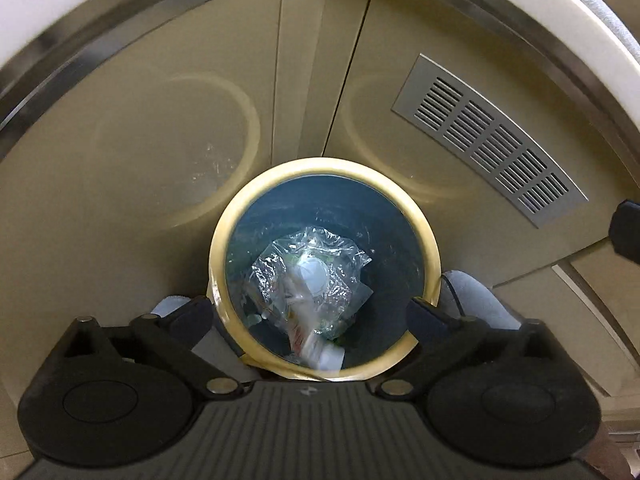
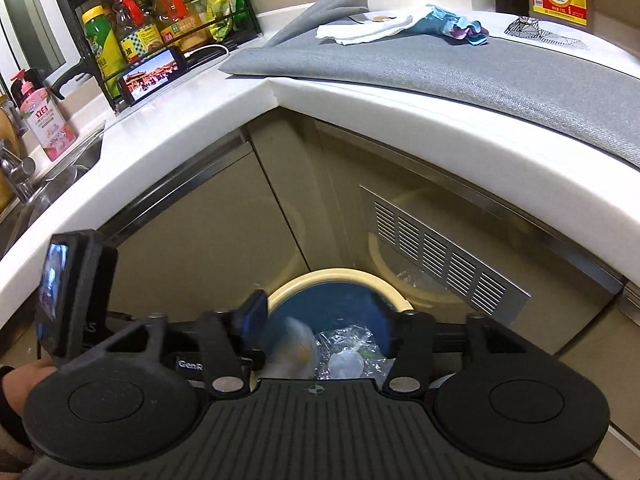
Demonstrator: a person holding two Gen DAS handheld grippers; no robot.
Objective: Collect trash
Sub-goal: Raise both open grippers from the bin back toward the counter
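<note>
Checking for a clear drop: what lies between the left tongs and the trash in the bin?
Nothing; the left wrist view shows open left tongs over the bin, directly above the trash.

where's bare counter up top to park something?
Free: white counter between phone and grey mat; also the mat's near half. Crowded: bottle rack on the left, and cloths at the mat's back.

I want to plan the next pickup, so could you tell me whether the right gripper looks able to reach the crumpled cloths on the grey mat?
Probably yes: the right gripper is open and empty over the bin, and nothing blocks the cloths.
</note>
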